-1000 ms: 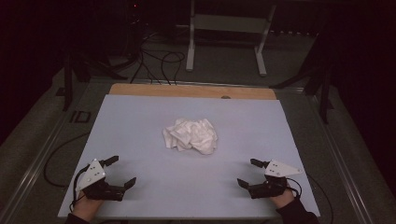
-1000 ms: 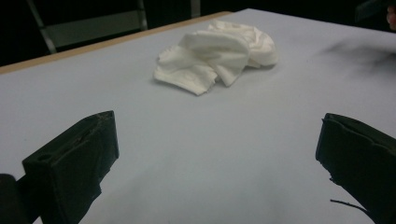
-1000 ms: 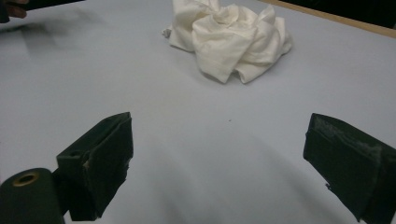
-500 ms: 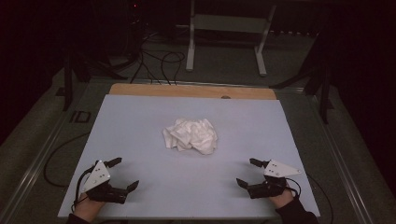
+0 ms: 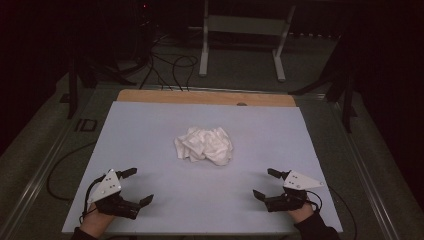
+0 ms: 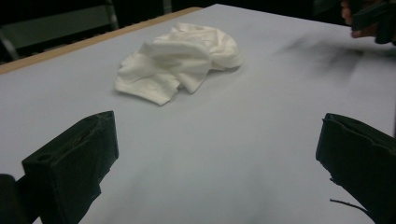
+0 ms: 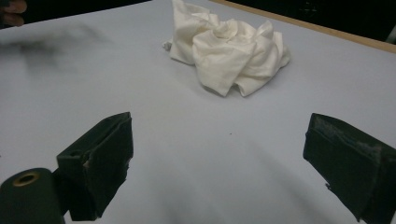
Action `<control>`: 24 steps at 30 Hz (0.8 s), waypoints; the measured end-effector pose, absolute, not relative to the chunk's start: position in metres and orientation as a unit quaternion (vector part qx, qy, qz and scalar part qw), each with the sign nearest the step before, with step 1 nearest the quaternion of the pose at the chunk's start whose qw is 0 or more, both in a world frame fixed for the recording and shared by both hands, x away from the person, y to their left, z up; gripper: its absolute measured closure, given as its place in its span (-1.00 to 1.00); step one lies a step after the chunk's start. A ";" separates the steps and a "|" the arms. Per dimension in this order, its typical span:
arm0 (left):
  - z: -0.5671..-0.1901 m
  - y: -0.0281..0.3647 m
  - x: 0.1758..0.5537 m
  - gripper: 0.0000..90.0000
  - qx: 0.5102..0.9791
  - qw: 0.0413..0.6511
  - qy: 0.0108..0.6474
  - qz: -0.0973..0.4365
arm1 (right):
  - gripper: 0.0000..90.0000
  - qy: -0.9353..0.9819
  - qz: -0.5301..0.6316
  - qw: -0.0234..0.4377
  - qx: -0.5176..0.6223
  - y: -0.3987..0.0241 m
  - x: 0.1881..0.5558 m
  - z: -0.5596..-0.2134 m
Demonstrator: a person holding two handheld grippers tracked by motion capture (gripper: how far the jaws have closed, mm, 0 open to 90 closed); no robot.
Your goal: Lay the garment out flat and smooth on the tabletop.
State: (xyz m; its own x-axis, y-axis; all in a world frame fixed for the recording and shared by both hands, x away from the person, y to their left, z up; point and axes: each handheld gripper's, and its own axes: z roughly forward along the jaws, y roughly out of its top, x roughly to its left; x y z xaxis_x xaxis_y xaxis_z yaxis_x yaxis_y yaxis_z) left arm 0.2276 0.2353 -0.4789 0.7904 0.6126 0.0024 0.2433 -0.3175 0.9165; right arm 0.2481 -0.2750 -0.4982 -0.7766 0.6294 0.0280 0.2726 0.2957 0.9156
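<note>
Both grippers, left [image 5: 135,186] and right [image 5: 263,184], parked low at the near corners of the pale bench [image 5: 150,125] with fingers spread wide and empty, likely staged to reach the crumpled white cloth [image 5: 204,145] heaped mid-bench, well apart from either.

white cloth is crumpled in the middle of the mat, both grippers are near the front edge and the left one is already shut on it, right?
Not quite. The left gripper is open and well short of the white cloth, as the left gripper view shows: its jaws stand wide apart with bare mat between them. The cloth is crumpled mid-mat, and the right gripper is near the front edge too.
</note>
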 end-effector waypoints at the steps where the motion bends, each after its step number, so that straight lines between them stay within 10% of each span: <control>1: -0.479 0.235 0.228 -1.00 0.792 0.518 0.270 0.178 | -0.81 0.786 0.520 0.172 0.287 -0.275 0.248 -0.498; 24: -0.411 0.226 0.260 -1.00 0.798 0.523 0.247 0.170 | -0.81 0.781 0.525 0.170 0.291 -0.275 0.248 -0.496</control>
